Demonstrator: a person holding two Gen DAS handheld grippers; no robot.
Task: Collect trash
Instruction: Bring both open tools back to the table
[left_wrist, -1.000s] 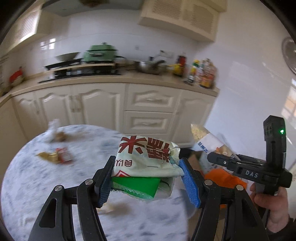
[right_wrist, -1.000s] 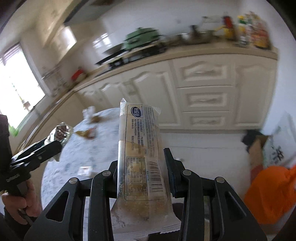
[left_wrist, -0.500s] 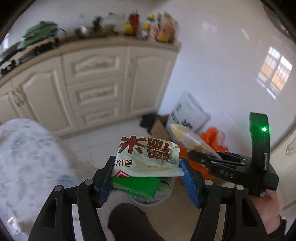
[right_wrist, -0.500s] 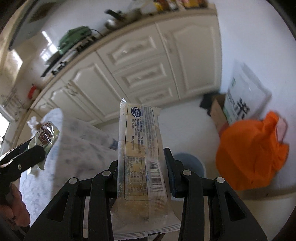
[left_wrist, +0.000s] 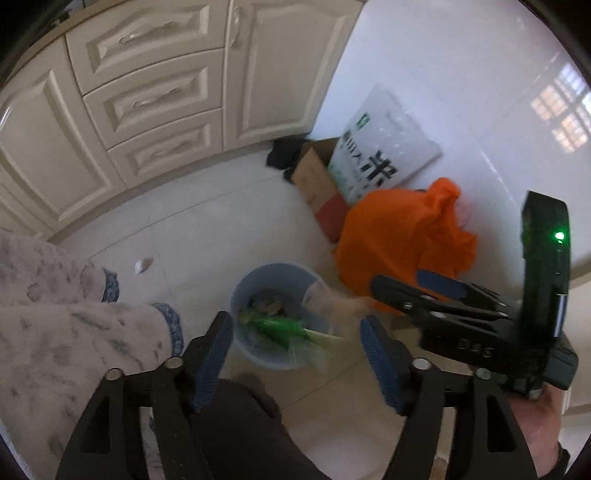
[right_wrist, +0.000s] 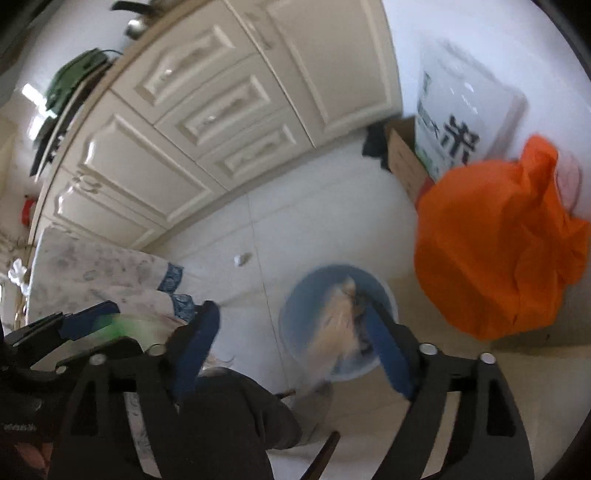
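A blue trash bin (left_wrist: 246, 288) stands on the floor below both grippers; it also shows in the right wrist view (right_wrist: 295, 314). My left gripper (left_wrist: 297, 339) is open above it, and the green and white snack wrapper (left_wrist: 291, 332) is falling, blurred, into the bin. My right gripper (right_wrist: 291, 332) is open too, and the clear long packet (right_wrist: 332, 328) is dropping, blurred, toward the bin. In the left wrist view the right gripper (left_wrist: 388, 291) sits at the right with the packet (left_wrist: 325, 299) at its tip.
An orange bag (left_wrist: 399, 240), a cardboard box (left_wrist: 317, 184) and a white rice sack (left_wrist: 380, 147) lie by the wall. Cream cabinets (left_wrist: 147, 92) stand behind. The table's patterned cloth (left_wrist: 55, 314) hangs at the left. A small scrap (left_wrist: 142, 264) lies on the floor.
Both grippers swung from the table down over the bin and opened. The snack wrapper and the long packet left the jaws and are falling.
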